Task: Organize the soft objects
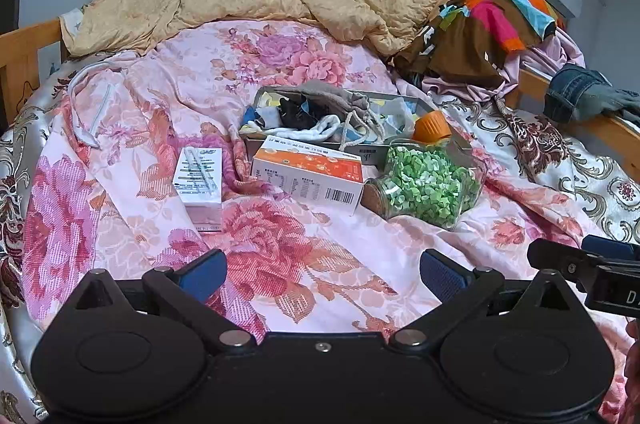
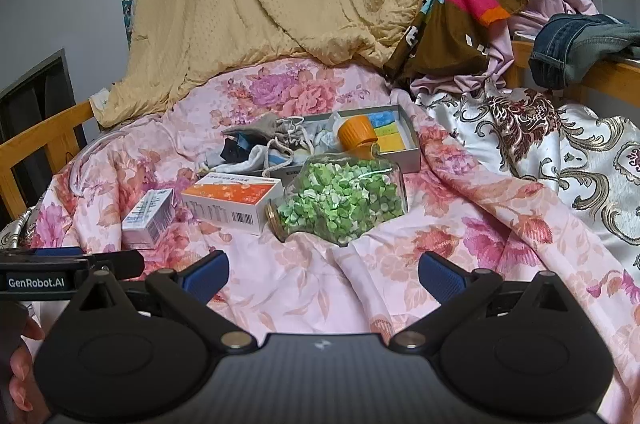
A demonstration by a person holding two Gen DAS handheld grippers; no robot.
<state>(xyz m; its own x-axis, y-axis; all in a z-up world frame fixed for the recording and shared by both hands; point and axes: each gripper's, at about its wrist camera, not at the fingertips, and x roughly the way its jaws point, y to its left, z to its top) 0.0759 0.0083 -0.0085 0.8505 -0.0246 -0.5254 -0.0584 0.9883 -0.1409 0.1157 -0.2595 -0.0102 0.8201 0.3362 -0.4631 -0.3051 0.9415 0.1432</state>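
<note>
Where floral quilt spreads, two cartons, one jar

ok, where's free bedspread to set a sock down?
Free: the floral bedspread between both open grippers and the row of cartons, and the strip right of the jar. Crowded: small carton, orange carton, jar and tray sit packed together mid-bed; clothes pile up at the back right.
</note>
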